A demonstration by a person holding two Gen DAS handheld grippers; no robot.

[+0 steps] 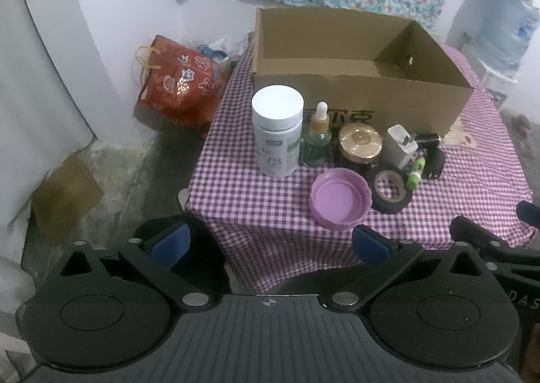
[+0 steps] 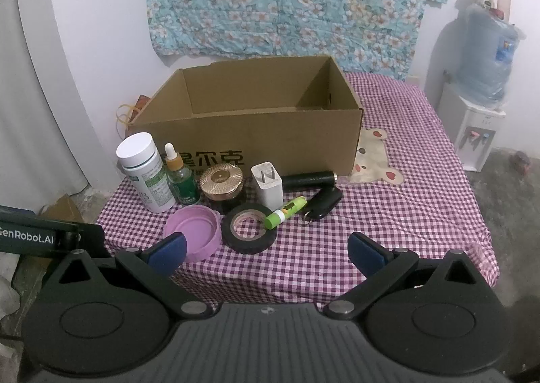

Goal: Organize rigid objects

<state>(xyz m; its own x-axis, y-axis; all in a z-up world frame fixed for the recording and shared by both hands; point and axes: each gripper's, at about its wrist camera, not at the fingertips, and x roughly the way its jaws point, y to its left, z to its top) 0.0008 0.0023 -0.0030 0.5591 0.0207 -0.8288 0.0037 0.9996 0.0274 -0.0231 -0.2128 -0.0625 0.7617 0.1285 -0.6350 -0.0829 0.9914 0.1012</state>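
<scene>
L gripper (image 1: 270,244) agape; R gripper (image 2: 266,249) too

The open cardboard box (image 2: 243,133) walls off the back of the tabletop (image 2: 388,214), and a tight cluster from the white bottle (image 2: 145,173) to the car key (image 2: 324,202) crowds its front wall. The checked cloth right of the cluster lies bare, as does the strip in front of the pink lid (image 2: 192,231) and tape roll (image 2: 249,227).

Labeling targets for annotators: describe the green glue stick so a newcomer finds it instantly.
Start at the open cardboard box on the checked tablecloth; a row of small items sits in front of it. Near the row's right end, the green glue stick lies on its side, leaning on the black tape roll, beside the black car key. It is the only bright lime-green tube with a white band.
</scene>
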